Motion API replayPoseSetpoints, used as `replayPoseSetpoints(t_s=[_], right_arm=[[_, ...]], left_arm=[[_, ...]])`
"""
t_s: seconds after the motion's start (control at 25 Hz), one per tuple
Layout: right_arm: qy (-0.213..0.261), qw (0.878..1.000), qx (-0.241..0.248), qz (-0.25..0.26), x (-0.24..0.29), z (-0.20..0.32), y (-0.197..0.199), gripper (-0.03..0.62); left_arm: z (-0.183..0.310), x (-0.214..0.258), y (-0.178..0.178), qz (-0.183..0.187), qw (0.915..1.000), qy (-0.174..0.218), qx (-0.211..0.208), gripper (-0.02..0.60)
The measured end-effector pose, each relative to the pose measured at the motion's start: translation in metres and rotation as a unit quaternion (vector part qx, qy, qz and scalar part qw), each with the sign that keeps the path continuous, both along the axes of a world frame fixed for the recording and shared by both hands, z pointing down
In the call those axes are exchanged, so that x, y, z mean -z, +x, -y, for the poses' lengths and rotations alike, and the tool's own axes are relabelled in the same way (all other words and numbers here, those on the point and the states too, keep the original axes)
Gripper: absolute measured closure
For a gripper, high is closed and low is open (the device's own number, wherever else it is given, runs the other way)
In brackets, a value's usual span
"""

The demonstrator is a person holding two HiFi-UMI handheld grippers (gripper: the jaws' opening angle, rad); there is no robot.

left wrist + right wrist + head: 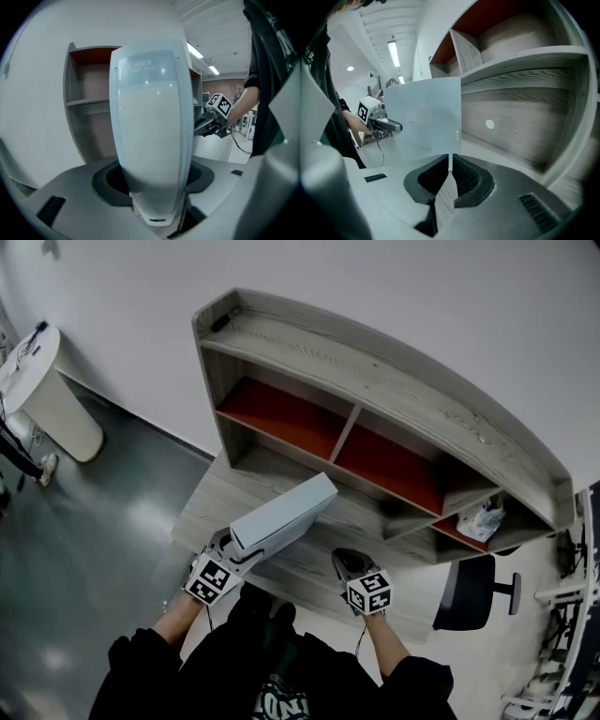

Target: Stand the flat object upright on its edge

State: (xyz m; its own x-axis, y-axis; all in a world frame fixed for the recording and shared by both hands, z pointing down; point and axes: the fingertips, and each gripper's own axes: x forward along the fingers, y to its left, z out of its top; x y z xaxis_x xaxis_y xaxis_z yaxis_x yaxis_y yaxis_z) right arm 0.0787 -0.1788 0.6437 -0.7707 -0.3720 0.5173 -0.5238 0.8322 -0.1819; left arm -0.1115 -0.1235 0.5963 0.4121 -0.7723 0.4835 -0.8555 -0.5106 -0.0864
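Tabletop (208,510) before shelf unit (375,381): flat box (286,512) likely stiff, light, slick; left gripper (236,554) fingers clamp its end; right gripper (449,161) fingers closed, empty.

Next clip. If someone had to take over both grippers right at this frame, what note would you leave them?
Left hand-held gripper: shut on one end of the pale flat box, holding it over the desk before the shelf unit.
Right hand-held gripper: shut, empty, beside the box, apart from it.
Box: tilted, narrow edge up, broad side facing the right one; whether its far end touches the desk is unclear.
Done: box gripped, turned edge-up.
Left: set it on its edge on the desk, steady it, let go.
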Motion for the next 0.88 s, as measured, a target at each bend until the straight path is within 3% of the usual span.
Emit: replayPoseSetpoints(t_s=[0.24,0.88], right_arm=[[-0.007,1.0,0.014,0.0,-0.001,-0.004,-0.008,0.546],[-0.017,0.999,0.038,0.01,0.006,-0.008,-0.03,0.545]], left_arm=[[0.007,0.008,-0.036,-0.009,0.9975,0.016,0.068,0.305],[0.041,0.003,-0.112,-0.011,0.9848,0.023,0.172,0.305]])
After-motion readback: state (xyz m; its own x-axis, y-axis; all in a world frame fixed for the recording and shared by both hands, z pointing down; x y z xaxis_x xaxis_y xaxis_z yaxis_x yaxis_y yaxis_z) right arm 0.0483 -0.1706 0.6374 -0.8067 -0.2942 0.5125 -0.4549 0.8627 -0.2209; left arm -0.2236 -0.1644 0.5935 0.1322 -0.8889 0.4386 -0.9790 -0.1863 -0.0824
